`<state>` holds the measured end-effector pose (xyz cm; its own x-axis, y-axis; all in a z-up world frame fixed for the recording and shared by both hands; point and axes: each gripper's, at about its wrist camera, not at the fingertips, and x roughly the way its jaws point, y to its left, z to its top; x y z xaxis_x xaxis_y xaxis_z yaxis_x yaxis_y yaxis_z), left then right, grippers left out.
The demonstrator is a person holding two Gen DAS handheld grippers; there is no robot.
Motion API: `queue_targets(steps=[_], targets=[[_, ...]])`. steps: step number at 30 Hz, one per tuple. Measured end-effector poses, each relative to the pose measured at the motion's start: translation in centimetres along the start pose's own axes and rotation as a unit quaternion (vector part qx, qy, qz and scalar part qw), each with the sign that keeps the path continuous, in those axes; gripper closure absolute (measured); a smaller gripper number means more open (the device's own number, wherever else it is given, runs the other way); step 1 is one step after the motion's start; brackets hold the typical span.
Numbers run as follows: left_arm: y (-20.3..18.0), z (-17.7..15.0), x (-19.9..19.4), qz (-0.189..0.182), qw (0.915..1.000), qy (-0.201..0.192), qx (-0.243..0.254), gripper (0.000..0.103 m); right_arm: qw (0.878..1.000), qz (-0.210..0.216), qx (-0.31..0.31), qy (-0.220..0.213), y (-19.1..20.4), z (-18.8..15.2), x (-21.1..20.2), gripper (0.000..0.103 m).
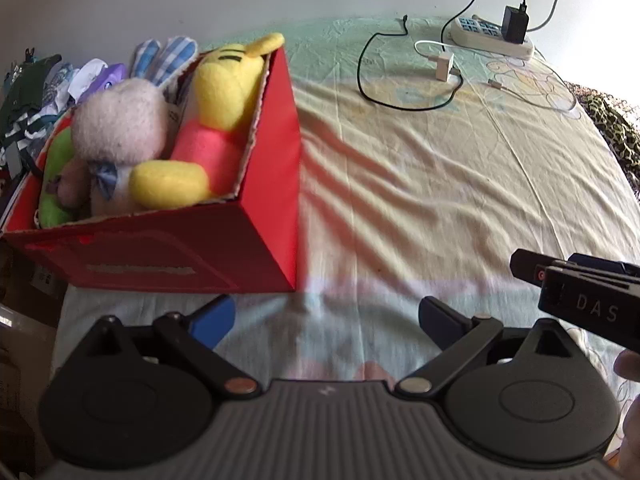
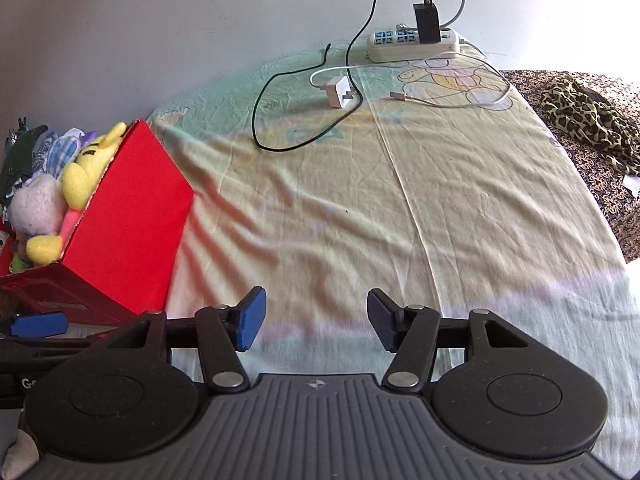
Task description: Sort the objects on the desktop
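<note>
- An open red cardboard box stands on the left part of the sheet-covered surface and holds the soft toys; in the right wrist view the same red cardboard box sits at the left edge.
- A yellow plush bear with a pink-red shirt lies along the box's right wall, its head toward the far end and one ear over the rim.
- A pale pink fuzzy plush animal with blue checked ears sits just beside the bear, touching it, and a green plush piece is squeezed against the box's left wall.
- The left gripper hovers above the sheet just in front of the box, jaws spread wide, holding nothing.
- The right gripper is to its right over bare sheet, jaws also wide apart and empty.
- A wrinkled pale yellow and green bedsheet with cartoon prints covers the surface.
- At the far end lie a white power strip with a black adapter plugged in, a thin black cable looping forward, and a small white charger plug with its white cable.
- A leopard-print cloth lies on the far right.
</note>
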<state>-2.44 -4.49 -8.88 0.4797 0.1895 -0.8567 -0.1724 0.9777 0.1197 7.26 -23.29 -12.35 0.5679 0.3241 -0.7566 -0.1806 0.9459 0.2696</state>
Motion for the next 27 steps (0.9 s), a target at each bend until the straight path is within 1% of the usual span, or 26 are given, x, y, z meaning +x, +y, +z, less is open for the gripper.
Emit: queue_targets(steps=[2,5,8,12,15,18,22,27], targets=[[-0.4,-0.1,0.3,-0.001,1.0000,0.008,0.006,0.004,1.000,-0.008,-0.006,0.008,-0.1,-0.2,0.4,0.040],[-0.7,0.0,0.6,-0.002,0.9998,0.014,0.010,0.004,1.000,-0.018,-0.007,0.019,-0.2,-0.5,0.9,0.039],[-0.8,0.0,0.8,-0.006,0.9998,0.017,0.011,0.004,1.000,-0.018,0.003,0.025,-0.6,-0.5,1.0,0.037],[-0.5,-0.1,1.3,-0.020,0.9994,0.028,0.010,0.004,0.999,-0.037,0.004,0.025,-0.7,-0.5,1.1,0.034],[-0.2,-0.2,1.8,-0.037,0.9984,0.040,0.012,0.004,0.998,-0.044,0.001,0.035,-0.3,-0.8,1.3,0.034],[0.3,-0.4,2.0,-0.047,0.9977,0.039,0.028,0.004,0.998,-0.052,0.006,0.035,0.0,-1.1,1.0,0.034],[2.0,-0.8,1.8,-0.060,0.9962,0.038,0.051,0.004,0.997,-0.070,0.024,0.028,0.8,-1.7,0.4,0.034],[5.3,-1.4,1.9,-0.069,0.9949,0.041,0.061,0.004,0.995,-0.088,0.046,0.030,3.3,-2.8,0.4,0.034]])
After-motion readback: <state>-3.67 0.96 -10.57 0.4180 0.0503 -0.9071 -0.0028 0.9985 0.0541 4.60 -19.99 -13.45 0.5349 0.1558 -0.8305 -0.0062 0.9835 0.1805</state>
